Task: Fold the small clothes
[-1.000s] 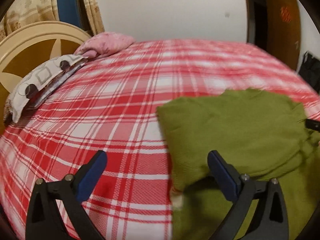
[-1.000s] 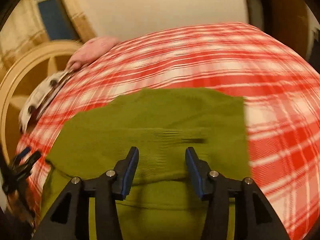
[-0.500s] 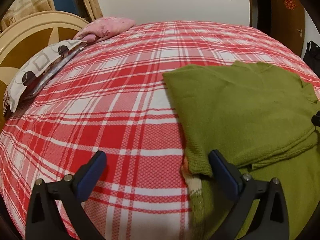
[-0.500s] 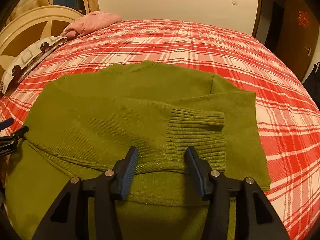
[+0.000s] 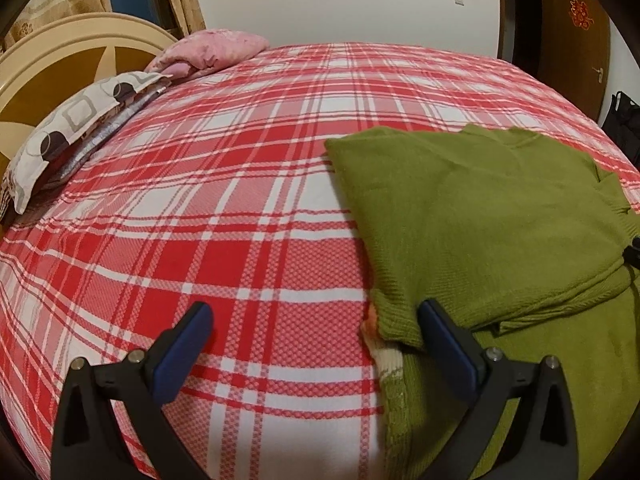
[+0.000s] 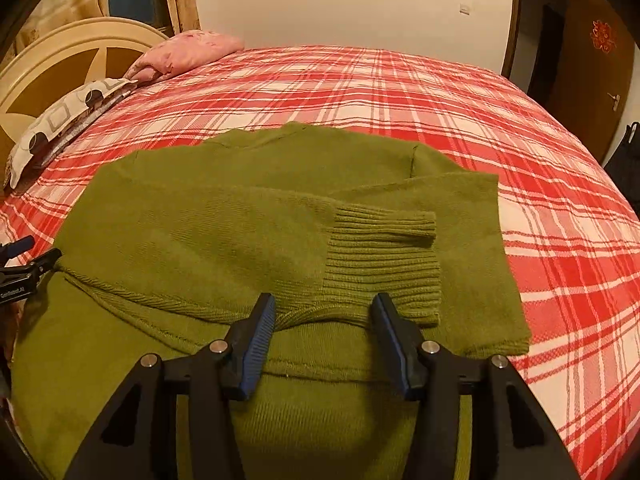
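A green sweater (image 6: pixel 224 232) lies partly folded on the plaid bed (image 5: pixel 240 184), both sleeves laid across. The left hand-held gripper (image 5: pixel 316 328) and right hand-held gripper (image 6: pixel 323 320) hover, jaws apart, gripping nothing. The soft, limp knit looks best taken at its ribbed hem.

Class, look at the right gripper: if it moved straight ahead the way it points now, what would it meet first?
Probably the ribbed cuff of the green sweater, folded across just ahead of the open right gripper. Depth is unclear.
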The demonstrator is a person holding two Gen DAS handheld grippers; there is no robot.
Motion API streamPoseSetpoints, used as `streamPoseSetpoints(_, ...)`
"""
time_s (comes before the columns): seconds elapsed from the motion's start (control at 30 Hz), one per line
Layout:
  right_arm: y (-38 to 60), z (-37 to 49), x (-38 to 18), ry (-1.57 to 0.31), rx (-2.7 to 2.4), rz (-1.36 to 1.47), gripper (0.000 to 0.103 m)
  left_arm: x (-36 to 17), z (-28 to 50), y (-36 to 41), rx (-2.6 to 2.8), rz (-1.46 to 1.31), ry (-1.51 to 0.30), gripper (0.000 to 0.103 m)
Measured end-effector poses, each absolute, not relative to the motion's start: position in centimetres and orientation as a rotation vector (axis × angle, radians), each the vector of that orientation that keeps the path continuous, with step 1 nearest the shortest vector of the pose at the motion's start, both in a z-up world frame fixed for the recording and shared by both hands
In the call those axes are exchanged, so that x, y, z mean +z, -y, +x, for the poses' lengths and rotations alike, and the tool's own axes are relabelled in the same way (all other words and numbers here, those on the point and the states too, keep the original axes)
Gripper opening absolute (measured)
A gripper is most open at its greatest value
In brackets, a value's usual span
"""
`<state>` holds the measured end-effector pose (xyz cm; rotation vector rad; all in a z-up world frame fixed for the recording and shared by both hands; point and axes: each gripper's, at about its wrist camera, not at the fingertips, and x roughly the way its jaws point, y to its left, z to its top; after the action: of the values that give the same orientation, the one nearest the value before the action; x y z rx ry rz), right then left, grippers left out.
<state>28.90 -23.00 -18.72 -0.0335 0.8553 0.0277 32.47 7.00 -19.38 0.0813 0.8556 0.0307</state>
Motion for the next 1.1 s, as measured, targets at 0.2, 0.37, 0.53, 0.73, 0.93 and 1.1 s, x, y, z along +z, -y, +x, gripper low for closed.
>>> streamPoseSetpoints(0.2, 23.1, 28.4, -19.1, -0.862, 0.031, -0.037, 0.053, -19.3, 32.1, -6.9, 0.032, 0.086, -0.850, 0.103)
streamPoseSetpoints(0.37, 23.0, 28.3, -18.8, -0.866, 0.021, -0.045, 0.053, -19.4, 31.8, -7.2, 0.025, 0.059, -0.861, 0.103)
streamPoseSetpoints(0.53, 23.3, 28.9, -16.9, -0.805, 0.035, 0.003, 0.053, -19.6, 31.6, -7.5, 0.019, 0.034, -0.870, 0.103)
streamPoseSetpoints(0.73, 22.5, 32.0, -19.0, -0.867, 0.038, -0.035, 0.053, -19.7, 31.1, -7.4, 0.026, 0.045, -0.869, 0.103)
streamPoseSetpoints(0.93, 22.9, 30.0, -18.5, -0.869, 0.053, -0.052, 0.053, -19.6, 29.6, -7.7, 0.032, 0.039, -0.879, 0.103)
streamPoseSetpoints(1.1, 25.0, 27.4, -18.7, -0.882, 0.049, -0.038, 0.053, -19.0, 26.5, -8.2, 0.027, 0.011, -0.826, 0.103)
